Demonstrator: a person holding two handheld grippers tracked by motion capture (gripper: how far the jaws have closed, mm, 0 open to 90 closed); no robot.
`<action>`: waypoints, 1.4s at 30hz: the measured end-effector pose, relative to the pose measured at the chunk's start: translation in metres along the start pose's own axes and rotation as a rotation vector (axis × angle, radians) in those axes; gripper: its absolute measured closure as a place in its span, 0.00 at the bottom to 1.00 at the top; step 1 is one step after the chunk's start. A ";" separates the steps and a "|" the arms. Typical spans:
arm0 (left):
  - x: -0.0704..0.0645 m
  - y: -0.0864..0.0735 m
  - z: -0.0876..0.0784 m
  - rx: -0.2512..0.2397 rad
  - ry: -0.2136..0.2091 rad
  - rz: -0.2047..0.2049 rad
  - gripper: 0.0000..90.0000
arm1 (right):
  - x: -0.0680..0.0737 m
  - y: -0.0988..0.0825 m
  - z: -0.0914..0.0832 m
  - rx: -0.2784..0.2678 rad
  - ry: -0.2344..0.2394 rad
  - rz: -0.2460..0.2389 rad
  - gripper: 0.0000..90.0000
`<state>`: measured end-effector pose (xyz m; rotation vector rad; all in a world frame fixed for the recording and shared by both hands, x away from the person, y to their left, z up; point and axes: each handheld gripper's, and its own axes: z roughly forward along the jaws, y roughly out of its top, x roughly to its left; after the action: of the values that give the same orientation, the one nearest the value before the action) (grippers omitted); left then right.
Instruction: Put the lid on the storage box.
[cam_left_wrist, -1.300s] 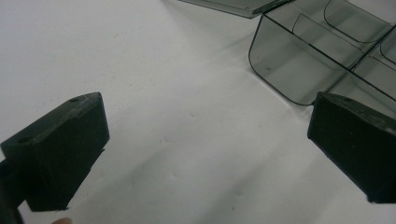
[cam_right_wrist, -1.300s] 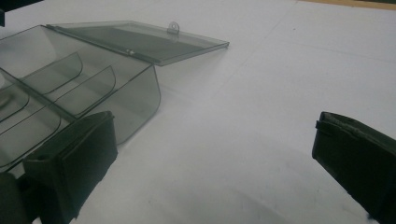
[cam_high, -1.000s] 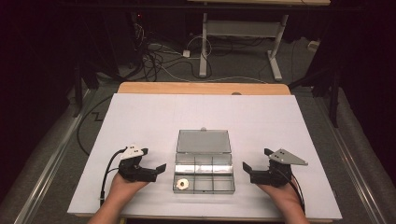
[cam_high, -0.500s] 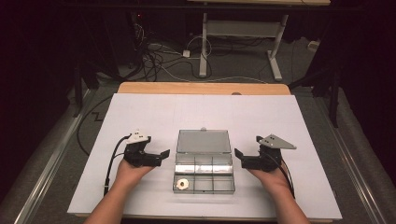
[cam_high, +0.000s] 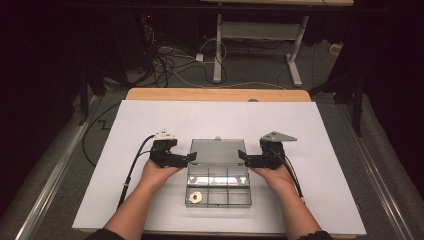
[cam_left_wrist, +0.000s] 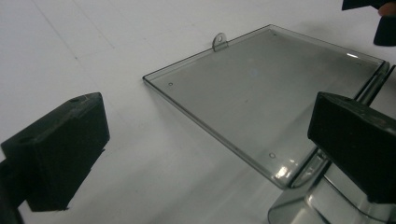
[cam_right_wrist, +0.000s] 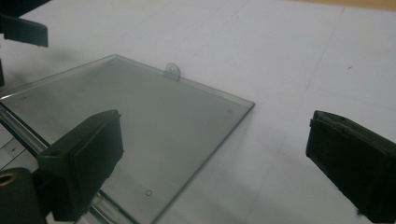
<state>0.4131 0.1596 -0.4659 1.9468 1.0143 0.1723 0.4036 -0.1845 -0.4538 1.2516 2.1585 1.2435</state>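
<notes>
A clear plastic compartment box (cam_high: 218, 196) lies open in the middle of the white table, its lid (cam_high: 218, 151) flat behind the tray. A small white ring-shaped part (cam_high: 196, 197) sits in the front left compartment. My left gripper (cam_high: 190, 158) is open at the lid's left edge, near the hinge. My right gripper (cam_high: 244, 159) is open at the lid's right edge. In the left gripper view the lid (cam_left_wrist: 266, 93) lies between and beyond the wide-apart jaws of that gripper (cam_left_wrist: 205, 144). In the right gripper view the lid (cam_right_wrist: 140, 116) reaches under the left jaw of that gripper (cam_right_wrist: 215, 163). Neither holds anything.
The white table sheet (cam_high: 150, 120) spreads all round the box, with a wooden edge (cam_high: 215, 94) at the back. Cables trail from each gripper toward the person. On the floor beyond the table are wires and a desk frame (cam_high: 255, 35).
Both hands have moved forward and inward, from beside the tray's front to the lid's two side edges. The jaws stay open and the box has not moved.
</notes>
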 end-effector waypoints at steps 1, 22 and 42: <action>0.000 0.001 0.002 0.009 -0.001 -0.002 0.00 | 0.002 0.001 0.003 0.013 0.008 0.000 0.07; 0.001 -0.003 0.020 0.075 -0.017 -0.039 0.00 | 0.005 -0.005 0.028 0.132 0.087 0.165 0.17; -0.001 -0.007 0.017 0.058 -0.013 -0.041 0.00 | 0.006 -0.010 0.023 0.145 0.162 0.243 0.24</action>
<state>0.4166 0.1495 -0.4809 1.9748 1.0604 0.1081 0.4101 -0.1703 -0.4744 1.5610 2.3001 1.3434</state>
